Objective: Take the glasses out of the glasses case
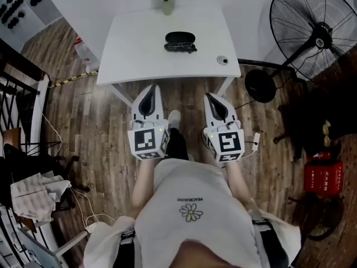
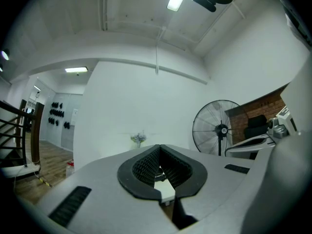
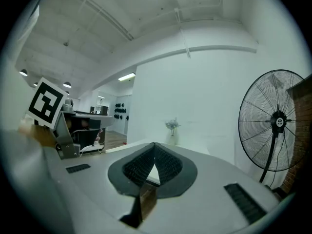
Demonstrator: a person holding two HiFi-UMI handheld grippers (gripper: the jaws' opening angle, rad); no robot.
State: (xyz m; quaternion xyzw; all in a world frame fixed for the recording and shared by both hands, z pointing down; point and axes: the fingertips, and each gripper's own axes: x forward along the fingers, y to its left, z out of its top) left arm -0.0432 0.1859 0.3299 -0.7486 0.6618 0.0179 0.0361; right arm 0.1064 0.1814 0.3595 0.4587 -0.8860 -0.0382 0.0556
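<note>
Three cameras, one room
Head camera looks steeply down. Gripper cameras look level at the far wall (image 3: 204, 96). All see the fan (image 1: 315, 29).

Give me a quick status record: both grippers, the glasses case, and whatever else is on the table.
left gripper: shut, empty, by the table's near edge
right gripper: shut, empty, by the table's near edge
glasses case: black, on the white table, far from both grippers
dark item: at the case's near side, too small to identify
also on table: vase of flowers at far edge; small round object near right corner
task stage: case not yet reached
</note>
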